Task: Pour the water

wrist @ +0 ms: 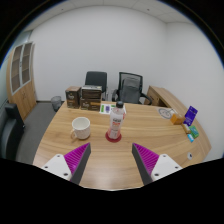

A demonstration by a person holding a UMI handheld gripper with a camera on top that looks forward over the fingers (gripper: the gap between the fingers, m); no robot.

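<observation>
Bottle [116, 122] upright on a red coaster [114, 137], mid-table, beyond the spread fingers.

It is clear plastic with a red-and-white label and stands on the wooden table [100, 160] well ahead of the gripper [110, 160], roughly in line with the gap between the two fingers — nothing is held between them, and their purple pads [78, 157] face each other across bare tabletop. A white mug [81, 128] sits just to the left of the bottle, apart from it. Farther back on the table stand brown boxes [84, 97]; off to the right lie a purple card [191, 114] and some small orange items [177, 118]. Two black office chairs [128, 87] stand behind the table — against a white wall.
</observation>
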